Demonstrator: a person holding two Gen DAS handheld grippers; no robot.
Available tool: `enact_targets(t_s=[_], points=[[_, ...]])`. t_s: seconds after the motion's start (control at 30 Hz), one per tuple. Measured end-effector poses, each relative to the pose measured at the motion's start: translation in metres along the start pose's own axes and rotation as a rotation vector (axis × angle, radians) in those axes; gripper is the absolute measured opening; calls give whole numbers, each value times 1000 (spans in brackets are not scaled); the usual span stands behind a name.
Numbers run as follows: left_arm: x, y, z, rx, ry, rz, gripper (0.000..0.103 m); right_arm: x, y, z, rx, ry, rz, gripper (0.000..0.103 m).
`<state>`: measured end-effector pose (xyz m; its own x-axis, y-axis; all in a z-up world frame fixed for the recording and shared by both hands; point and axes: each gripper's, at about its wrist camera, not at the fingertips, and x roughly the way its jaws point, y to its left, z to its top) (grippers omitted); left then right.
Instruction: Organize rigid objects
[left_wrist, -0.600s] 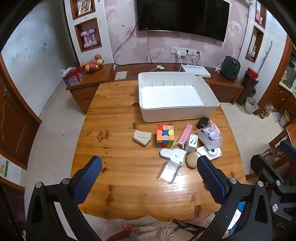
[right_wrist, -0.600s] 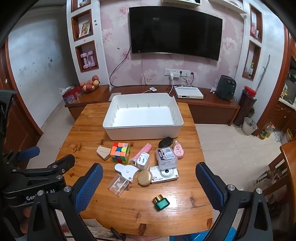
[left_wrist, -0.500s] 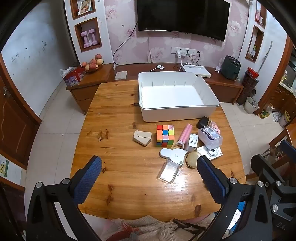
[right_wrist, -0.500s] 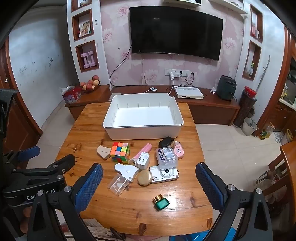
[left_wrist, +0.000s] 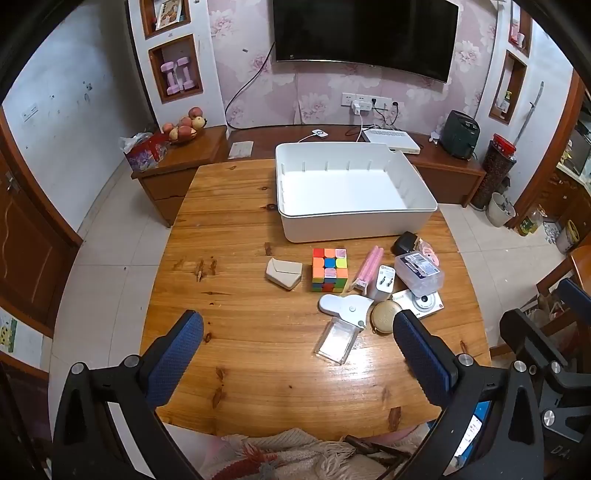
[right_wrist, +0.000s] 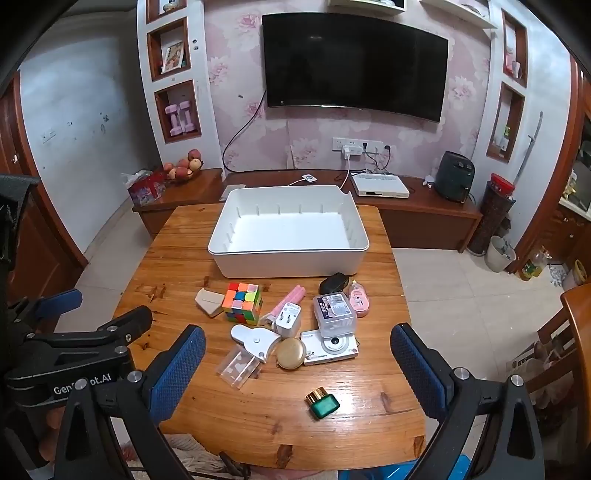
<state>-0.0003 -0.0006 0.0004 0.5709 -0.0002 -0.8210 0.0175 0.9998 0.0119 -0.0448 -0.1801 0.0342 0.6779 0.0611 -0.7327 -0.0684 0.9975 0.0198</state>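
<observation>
White and bare, the bin (right_wrist: 288, 236) tells us nothing is sorted yet: every item waits on the surface (right_wrist: 236, 413), both our claws (left_wrist: 297, 363) (right_wrist: 297, 363) wide and empty.

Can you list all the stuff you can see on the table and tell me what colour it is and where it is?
table: 1, brown wood, under everything
bin: 1, white, far middle, nothing inside
cube: 1, many colours, in front of bin
beige box: 1, beige, left of cube
pink tube: 1, pink, right of cube
plug: 1, white, near end of tube
black pouch: 1, black, by bin's right corner
pink case: 1, pink, right of clear box
clear box: 1, clear, partly on camera
camera: 1, white, near right
gold disc: 1, gold, left of camera
white gadget: 1, white, left of disc
clear tray: 1, clear, nearest left
green bottle: 1, green, gold cap, nearest
left gripper: open, empty
right gripper: open, empty
</observation>
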Motion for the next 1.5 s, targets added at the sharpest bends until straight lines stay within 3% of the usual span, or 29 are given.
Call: enact_targets(t_s=[1.5], points=[[3, 5, 3, 0, 3, 17, 102, 8, -4, -6, -31, -17, 24, 101]])
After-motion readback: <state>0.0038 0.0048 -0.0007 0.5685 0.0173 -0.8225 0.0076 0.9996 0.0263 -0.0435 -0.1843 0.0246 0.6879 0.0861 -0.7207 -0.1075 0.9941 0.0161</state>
